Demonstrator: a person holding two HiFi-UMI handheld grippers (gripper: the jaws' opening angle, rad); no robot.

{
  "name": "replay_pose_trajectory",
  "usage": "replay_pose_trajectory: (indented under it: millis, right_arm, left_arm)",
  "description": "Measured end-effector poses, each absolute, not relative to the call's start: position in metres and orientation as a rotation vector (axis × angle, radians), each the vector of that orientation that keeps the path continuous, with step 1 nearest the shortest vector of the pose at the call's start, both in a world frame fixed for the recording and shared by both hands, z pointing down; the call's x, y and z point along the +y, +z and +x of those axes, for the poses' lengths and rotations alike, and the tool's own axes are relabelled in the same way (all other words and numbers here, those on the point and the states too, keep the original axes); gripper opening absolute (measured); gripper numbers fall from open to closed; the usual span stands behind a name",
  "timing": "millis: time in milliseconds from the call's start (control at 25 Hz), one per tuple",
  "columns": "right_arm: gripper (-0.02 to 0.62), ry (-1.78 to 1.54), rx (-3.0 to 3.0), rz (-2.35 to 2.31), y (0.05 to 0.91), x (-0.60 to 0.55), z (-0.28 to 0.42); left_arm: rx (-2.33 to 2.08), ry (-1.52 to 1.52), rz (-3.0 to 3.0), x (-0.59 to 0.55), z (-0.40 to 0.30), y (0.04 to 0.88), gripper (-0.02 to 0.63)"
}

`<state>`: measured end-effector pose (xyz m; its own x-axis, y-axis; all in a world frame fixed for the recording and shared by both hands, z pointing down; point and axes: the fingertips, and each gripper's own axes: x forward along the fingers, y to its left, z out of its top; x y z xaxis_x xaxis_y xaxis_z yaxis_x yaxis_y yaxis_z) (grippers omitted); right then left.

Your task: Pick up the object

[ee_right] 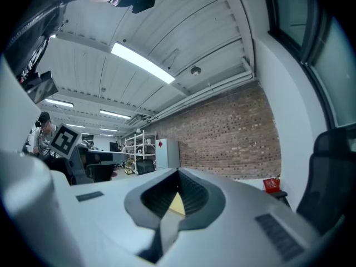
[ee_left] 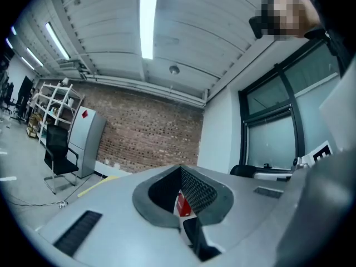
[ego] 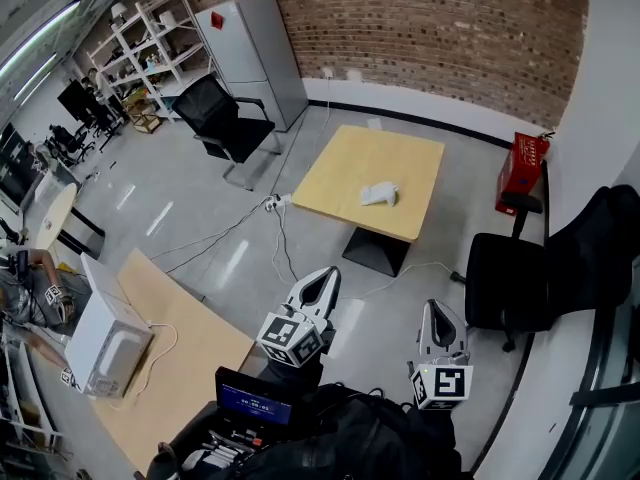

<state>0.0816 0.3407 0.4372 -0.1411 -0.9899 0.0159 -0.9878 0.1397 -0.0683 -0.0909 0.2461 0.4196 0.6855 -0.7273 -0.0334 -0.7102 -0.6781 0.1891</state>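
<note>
Lying on the yellow table (ego: 335, 163), well ahead of both grippers: white object (ego: 378, 195), long axis running crosswise. Left gripper (ego: 325, 274) and right gripper (ego: 437, 309) are holding jaws closed on nothing, the left probably sitting slightly nearer.

2 grippers (ego: 325, 273) (ego: 437, 308); 1 white object (ego: 379, 195); 1 square table (ego: 340, 173); 1 red case (ego: 527, 168); 1 grey cabinet (ego: 255, 53).
</note>
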Motion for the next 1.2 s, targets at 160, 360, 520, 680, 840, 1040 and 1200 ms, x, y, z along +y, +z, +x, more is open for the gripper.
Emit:
replay_pose_trajectory:
  millis: [160, 360, 520, 680, 840, 1040, 1200]
  right_arm:
    - [0.003, -0.136, 2.338, -2.053, 0.451, 0.349, 0.091]
    - [0.003, -0.165, 2.342, -2.065, 0.453, 0.353, 0.092]
    - [0.003, -0.167, 2.356, -2.073, 0.456, 0.349, 0.090]
    - [0.003, -0.150, 2.353, -2.101, 0.456, 0.338, 0.090]
    - [0.004, -0.127, 2.355, -2.121, 0.452, 0.320, 0.091]
    - [0.003, -0.079, 2.382, -2.112, 0.440, 0.278, 0.082]
    - [0.003, -0.080, 2.396, -2.109, 0.440, 0.239, 0.077]
  left_arm:
    - [-1.092, -0.237, 2.706, 0.256, -0.083, 0.425, -0.003]
    - [-1.005, -0.267, 2.711, 0.262, -0.074, 0.419, -0.003]
    - [-1.011, -0.257, 2.699, 0.256, -0.074, 0.420, -0.002]
    - [-0.988, -0.274, 2.703, 0.239, -0.072, 0.420, -0.002]
    - [-0.958, -0.296, 2.704, 0.218, -0.065, 0.416, -0.002]
    - [-0.954, -0.290, 2.717, 0.182, -0.069, 0.412, -0.002]
    - [-0.970, -0.282, 2.718, 0.147, -0.077, 0.411, -0.002]
